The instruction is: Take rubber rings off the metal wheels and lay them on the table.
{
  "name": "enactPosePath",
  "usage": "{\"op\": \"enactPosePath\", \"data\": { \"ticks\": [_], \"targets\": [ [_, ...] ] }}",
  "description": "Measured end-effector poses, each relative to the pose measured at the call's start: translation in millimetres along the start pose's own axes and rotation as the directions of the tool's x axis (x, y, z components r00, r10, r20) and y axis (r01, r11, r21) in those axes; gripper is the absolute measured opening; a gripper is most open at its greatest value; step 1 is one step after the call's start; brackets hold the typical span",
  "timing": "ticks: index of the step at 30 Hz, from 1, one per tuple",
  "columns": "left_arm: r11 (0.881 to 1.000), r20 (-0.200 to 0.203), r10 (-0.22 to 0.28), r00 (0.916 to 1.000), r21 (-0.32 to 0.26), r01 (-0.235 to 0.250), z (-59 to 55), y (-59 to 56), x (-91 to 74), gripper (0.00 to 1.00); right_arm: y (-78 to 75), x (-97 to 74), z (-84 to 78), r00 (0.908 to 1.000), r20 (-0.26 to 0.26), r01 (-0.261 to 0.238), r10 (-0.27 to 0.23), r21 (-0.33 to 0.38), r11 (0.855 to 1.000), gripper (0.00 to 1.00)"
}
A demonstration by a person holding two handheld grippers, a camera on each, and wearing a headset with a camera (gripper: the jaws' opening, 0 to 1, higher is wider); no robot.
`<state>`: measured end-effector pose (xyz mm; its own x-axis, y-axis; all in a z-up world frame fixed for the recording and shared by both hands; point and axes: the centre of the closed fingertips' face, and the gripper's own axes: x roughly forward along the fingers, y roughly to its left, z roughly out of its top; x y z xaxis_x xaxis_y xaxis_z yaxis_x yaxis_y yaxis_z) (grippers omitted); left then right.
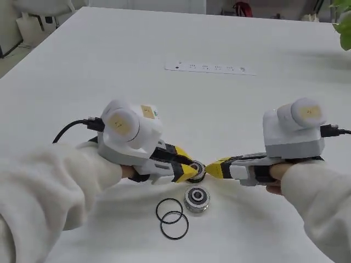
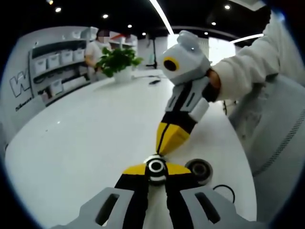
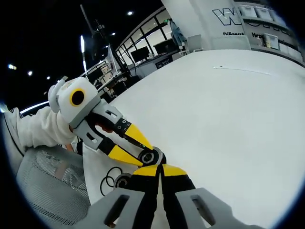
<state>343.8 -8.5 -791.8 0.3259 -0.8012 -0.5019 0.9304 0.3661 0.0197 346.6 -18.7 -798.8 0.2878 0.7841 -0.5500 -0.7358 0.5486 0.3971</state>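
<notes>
My left gripper [image 1: 192, 171] is shut on a small metal wheel [image 1: 197, 170], held just above the white table [image 1: 164, 109]. In the left gripper view the wheel [image 2: 156, 166] sits between the yellow tips of the left gripper [image 2: 156, 170]. My right gripper [image 1: 210, 167] comes in from the right, jaws shut, its tips against the wheel's rim. Whether the right gripper [image 3: 160, 168] pinches a rubber ring on the wheel [image 3: 148, 156] is not clear. A second wheel [image 1: 197, 198] lies flat on the table below them. Two black rubber rings [image 1: 169, 210] [image 1: 175, 225] lie overlapping beside it.
A white power strip [image 1: 211, 68] lies further back on the table. A black cable [image 1: 68, 130] trails from the left gripper. A potted plant [image 2: 118, 59] stands at the table's far end, and a mesh chair [image 3: 43, 176] sits at the near side.
</notes>
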Motion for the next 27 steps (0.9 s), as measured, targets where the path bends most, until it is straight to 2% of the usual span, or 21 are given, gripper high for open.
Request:
{"op": "enactPosePath", "data": {
  "ticks": [9,27],
  "targets": [
    [1.0,0.008,0.006,0.9999,-0.006,-0.006,0.1,0.2,0.5,0.14,2.4,0.0,2.9,0.9999,0.011,-0.008,0.007,0.026,1.0,0.0],
    [1.0,0.016,0.012,0.9998,-0.011,-0.012,0.5,0.0,0.9,0.14,4.7,-0.7,5.1,0.9999,0.007,-0.007,0.007,0.019,1.0,0.0]
  ]
}}
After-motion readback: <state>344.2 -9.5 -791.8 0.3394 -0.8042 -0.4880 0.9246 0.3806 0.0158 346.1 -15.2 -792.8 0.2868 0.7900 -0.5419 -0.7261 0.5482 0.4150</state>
